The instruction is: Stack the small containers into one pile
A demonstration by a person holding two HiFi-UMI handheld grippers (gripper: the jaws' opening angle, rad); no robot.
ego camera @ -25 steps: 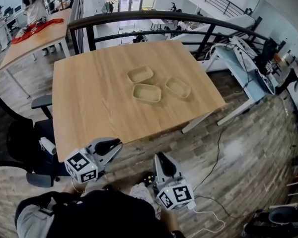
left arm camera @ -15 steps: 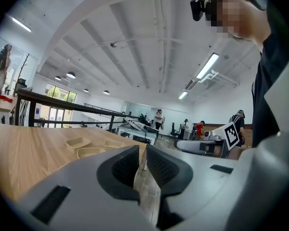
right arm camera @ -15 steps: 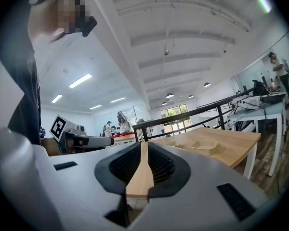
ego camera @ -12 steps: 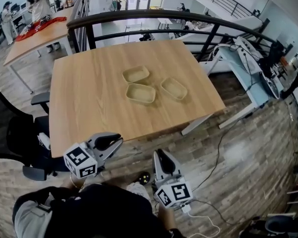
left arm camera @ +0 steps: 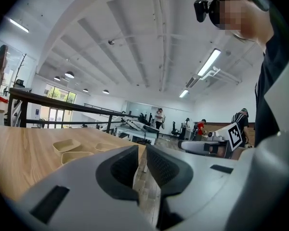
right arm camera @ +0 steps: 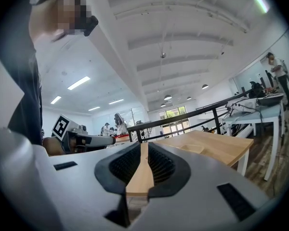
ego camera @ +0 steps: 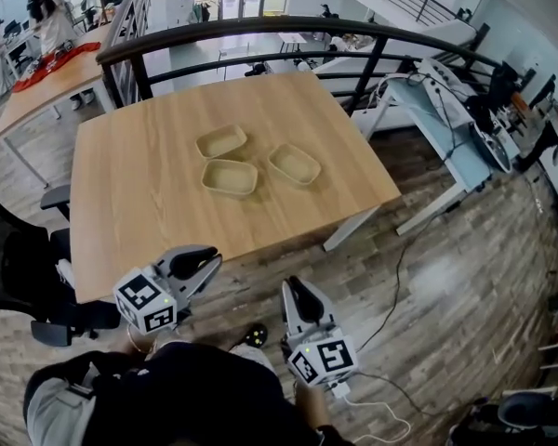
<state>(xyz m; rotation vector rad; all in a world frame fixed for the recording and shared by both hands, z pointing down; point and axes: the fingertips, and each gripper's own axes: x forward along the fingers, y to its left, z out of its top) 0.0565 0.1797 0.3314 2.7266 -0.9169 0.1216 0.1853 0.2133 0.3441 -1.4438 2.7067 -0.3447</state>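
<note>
Counter [ego camera: 149, 184]: wooden top, bare except for the task's pieces, which sit together near its middle, toward the far side. Left tongs [ego camera: 200, 266]: held off the near edge of the counter, well apart from the pieces, jaws pressed together with nothing between them. Right tongs [ego camera: 294, 291]: likewise short of the near edge, jaws together and empty; the wood seen through their slit is only the counter beyond. Front container [ego camera: 229, 177]: shallow tan tray, upright and empty, lying nearest the person. Right container [ego camera: 294, 164]: same kind, just beside the front one and set at an angle. Rear container [ego camera: 221, 141]: same kind, close behind the front one. None is nested yet. Step in hand, as judged: the reach toward the pieces. To do it well, spread one pair of tongs before it arrives and take a single rim wall rather than the whole tray. Lift the tray clear of its neighbours, square it to the front container, then lower it in while the other tongs steady that base.
</note>
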